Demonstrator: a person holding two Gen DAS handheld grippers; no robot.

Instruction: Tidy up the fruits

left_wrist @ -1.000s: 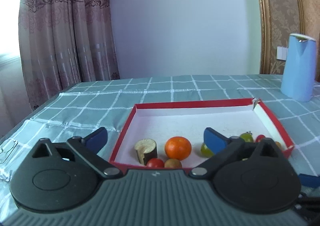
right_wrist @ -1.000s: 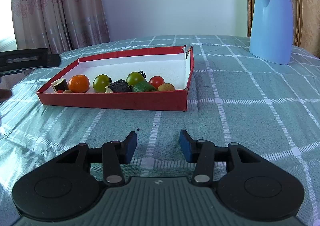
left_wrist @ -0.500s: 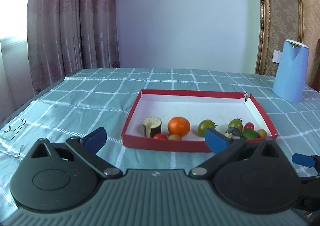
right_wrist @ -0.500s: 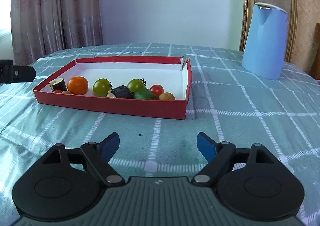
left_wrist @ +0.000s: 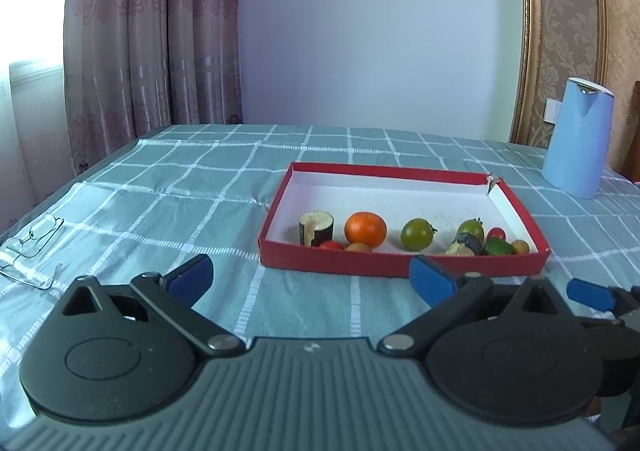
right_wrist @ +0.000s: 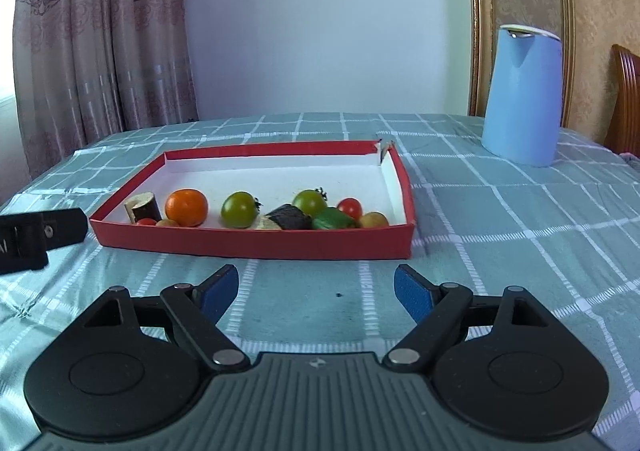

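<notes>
A red box (left_wrist: 400, 265) (right_wrist: 256, 245) with a white floor sits on the teal checked tablecloth. Along its near wall lie an eggplant chunk (left_wrist: 316, 226) (right_wrist: 142, 205), an orange (left_wrist: 365, 228) (right_wrist: 187, 207), a green tomato (left_wrist: 417, 234) (right_wrist: 239, 209), a second green tomato (right_wrist: 309, 202), a dark eggplant piece (right_wrist: 290, 217), a green piece (right_wrist: 332, 219), small red tomatoes (right_wrist: 349, 206) and a yellowish one (right_wrist: 373, 219). My left gripper (left_wrist: 310, 279) is open and empty, short of the box. My right gripper (right_wrist: 316, 287) is open and empty, also in front of the box.
A blue kettle (left_wrist: 578, 143) (right_wrist: 522, 95) stands at the back right. Glasses (left_wrist: 30, 247) lie at the table's left edge. Curtains hang behind on the left. A wooden chair (right_wrist: 624, 103) is at the far right.
Both grippers have pulled back and risen from the box. The right gripper's jaws have opened wider. The left gripper stayed open.
</notes>
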